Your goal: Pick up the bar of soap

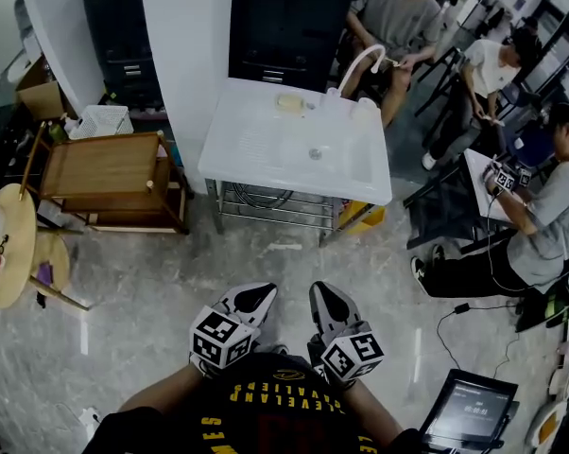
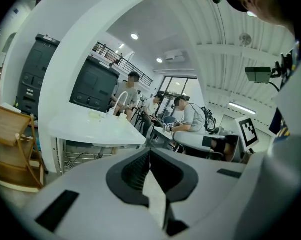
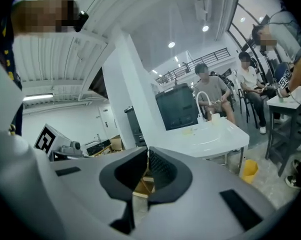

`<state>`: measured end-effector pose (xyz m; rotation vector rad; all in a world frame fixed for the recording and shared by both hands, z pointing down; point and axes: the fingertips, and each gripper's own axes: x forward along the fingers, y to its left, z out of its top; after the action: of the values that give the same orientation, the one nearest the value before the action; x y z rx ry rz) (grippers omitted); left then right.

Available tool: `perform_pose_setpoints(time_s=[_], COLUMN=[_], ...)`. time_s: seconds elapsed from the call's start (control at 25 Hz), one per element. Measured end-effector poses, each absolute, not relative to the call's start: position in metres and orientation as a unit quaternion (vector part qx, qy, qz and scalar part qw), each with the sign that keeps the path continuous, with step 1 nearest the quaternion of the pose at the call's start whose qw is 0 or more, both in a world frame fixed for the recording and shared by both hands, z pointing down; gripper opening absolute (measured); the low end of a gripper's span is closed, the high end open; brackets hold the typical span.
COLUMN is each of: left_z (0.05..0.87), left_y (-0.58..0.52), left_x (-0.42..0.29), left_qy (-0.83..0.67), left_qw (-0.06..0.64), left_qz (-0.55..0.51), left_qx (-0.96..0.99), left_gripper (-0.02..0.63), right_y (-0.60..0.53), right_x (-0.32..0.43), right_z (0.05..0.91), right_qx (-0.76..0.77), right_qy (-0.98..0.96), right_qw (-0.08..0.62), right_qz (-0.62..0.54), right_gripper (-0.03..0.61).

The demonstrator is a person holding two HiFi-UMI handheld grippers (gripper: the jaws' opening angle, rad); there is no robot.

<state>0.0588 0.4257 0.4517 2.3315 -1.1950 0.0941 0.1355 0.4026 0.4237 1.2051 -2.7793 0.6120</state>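
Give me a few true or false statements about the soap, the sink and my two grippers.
1. The soap lies on the sink, near the faucet. True.
2. The left gripper holds the soap. False: it is shut on nothing, well short of the sink.
3. The right gripper is shut and empty. True.
4. The wooden cart stands right of the sink in the head view. False: it stands left of it.
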Motion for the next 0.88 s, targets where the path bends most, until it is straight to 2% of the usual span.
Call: perform_pose_setpoints(time_s=[0.48, 0.88], left_z=[0.454, 0.457], left_y=[0.370, 0.274], left_x=[0.033, 0.014], left_qy=[-0.421, -0.474], left_qw=[0.240, 0.218], left_qz=[0.042, 0.066], left_qx=[0.873, 0.851], left_gripper=[0.014, 0.014], right_y=[0.350, 0.245], right_x=[0.103, 0.084], right_z=[0.418, 0.431], right_qx=[0.406, 0.355], right_qy=[-0.899, -0.913], right_qw=[0.026, 0.015], right_qz=[0.165, 0.200], right_gripper=[0.020, 0.020])
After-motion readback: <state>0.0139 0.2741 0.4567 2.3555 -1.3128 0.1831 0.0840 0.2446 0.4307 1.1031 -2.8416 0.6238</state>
